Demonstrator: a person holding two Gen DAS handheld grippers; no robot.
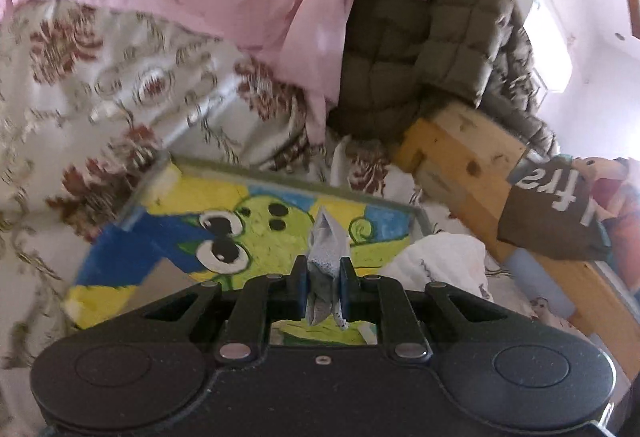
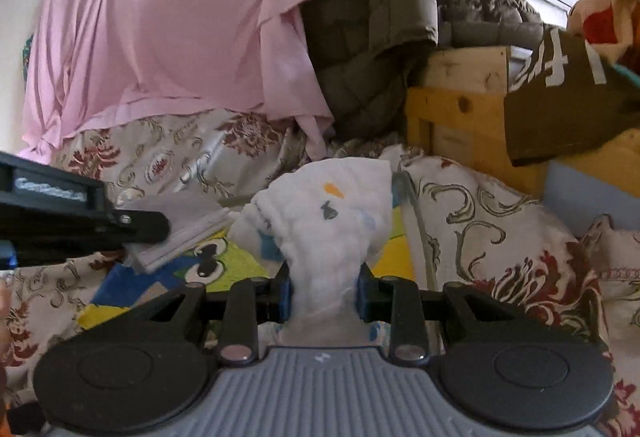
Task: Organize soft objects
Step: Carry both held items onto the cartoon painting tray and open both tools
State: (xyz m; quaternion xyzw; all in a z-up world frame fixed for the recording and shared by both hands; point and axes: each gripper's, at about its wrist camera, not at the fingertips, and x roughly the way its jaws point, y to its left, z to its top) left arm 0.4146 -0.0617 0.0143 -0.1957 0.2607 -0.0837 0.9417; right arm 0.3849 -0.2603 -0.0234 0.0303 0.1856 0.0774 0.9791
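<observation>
My left gripper (image 1: pixel 323 279) is shut on a small grey-blue speckled cloth (image 1: pixel 326 245), held above a cartoon-painted board (image 1: pixel 256 221) on the bed. My right gripper (image 2: pixel 323 291) is shut on a white quilted cloth (image 2: pixel 328 213) with small printed shapes; the cloth bulges up in front of the jaws. That white cloth also shows at the right of the left wrist view (image 1: pixel 444 265). The left gripper shows in the right wrist view at the left edge (image 2: pixel 136 227), with the grey cloth (image 2: pixel 180 233) hanging from it over the board (image 2: pixel 236 265).
A floral bedspread (image 1: pixel 80 97) covers the bed. A pink sheet (image 2: pixel 168 25) and an olive quilted jacket (image 2: pixel 384 17) hang at the back. A wooden frame (image 2: pixel 460 105) with a dark lettered cloth (image 2: pixel 560 97) stands at the right.
</observation>
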